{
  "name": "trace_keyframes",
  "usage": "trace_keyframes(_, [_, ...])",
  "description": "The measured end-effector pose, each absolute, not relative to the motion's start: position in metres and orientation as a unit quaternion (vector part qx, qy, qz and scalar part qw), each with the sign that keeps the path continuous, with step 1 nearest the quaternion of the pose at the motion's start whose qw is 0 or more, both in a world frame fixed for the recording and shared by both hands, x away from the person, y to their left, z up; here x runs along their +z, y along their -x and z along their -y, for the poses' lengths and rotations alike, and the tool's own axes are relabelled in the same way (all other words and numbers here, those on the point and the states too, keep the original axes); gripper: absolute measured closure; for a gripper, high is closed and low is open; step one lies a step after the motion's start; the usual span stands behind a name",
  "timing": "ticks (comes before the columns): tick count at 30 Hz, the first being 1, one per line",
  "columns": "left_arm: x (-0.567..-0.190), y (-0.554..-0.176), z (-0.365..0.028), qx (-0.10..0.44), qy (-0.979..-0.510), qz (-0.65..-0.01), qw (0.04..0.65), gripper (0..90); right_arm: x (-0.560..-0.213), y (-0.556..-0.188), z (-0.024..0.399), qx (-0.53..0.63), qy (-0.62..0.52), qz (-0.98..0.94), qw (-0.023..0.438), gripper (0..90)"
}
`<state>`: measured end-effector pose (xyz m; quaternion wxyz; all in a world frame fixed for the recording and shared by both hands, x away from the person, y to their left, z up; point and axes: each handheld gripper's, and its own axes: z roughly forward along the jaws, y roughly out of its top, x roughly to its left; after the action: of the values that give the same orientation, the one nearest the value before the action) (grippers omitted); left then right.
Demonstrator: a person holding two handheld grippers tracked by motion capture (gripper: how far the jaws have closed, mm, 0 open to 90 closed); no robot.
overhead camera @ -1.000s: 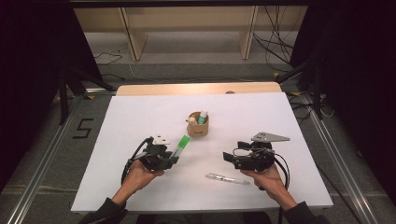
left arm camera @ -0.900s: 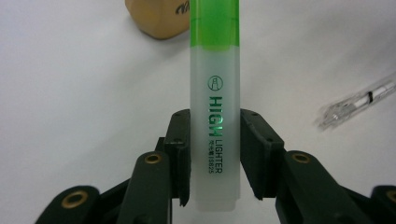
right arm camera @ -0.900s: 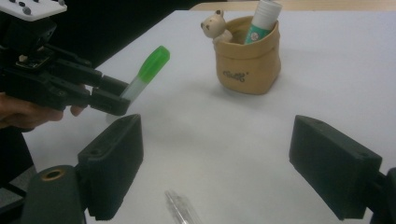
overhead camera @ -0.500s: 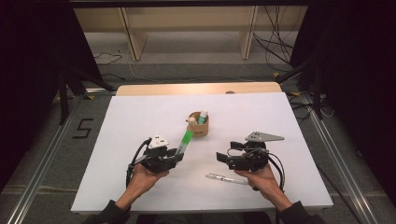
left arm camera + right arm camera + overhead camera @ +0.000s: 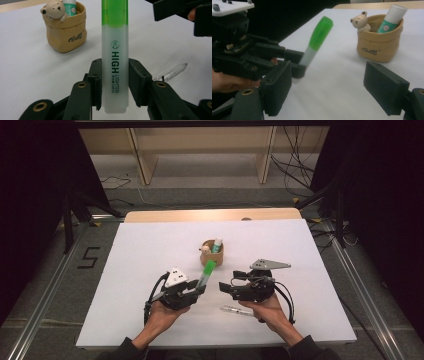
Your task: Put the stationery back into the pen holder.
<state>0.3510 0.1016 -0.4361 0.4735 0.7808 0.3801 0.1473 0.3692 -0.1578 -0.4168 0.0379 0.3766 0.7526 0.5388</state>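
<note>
**Highlighter lifted, pouch still ahead**

The left gripper (image 5: 199, 289) clamps the green highlighter (image 5: 115, 50) above the table (image 5: 150, 245). The right gripper's (image 5: 226, 287) jaws, just narrowing, hold nothing. Dropping it into the far pouch (image 5: 212, 254) remains; a pen (image 5: 237, 310) lies near.

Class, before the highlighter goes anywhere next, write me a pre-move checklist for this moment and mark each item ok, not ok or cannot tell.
1. Left tongs grip the highlighter on both sides of its barrel: ok.
2. Highlighter's green cap is on: ok.
3. Right tongs are free to take the cap end: ok; their jaws stand apart with nothing between them and have just been closing a little.
4. Pouch stands upright with its mouth open: ok.
5. Room in the pouch beside the glue stick and bear figure: cannot tell.
6. Clear pen lies on the table away from the highlighter's tip: ok.
</note>
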Motion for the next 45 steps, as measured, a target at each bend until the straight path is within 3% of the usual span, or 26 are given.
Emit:
trace_keyframes(4, [-0.438, -0.348, -0.096, 0.153, -0.781, -0.373, 0.476, 65.5, -0.416, -0.373, 0.152, 0.551, -0.387, -0.739, 0.007, 27.1])
trace_keyframes(25, [-0.435, -0.340, -0.084, 0.166, -0.777, -0.354, 0.493, 65.5, -0.416, -0.384, 0.135, 0.556, -0.397, -0.730, 0.000, 39.9])
trace_keyframes(45, [-0.436, -0.336, -0.078, 0.183, -0.782, -0.339, 0.490, 65.4, -0.420, -0.389, 0.132, 0.566, -0.416, -0.712, -0.027, 68.6])
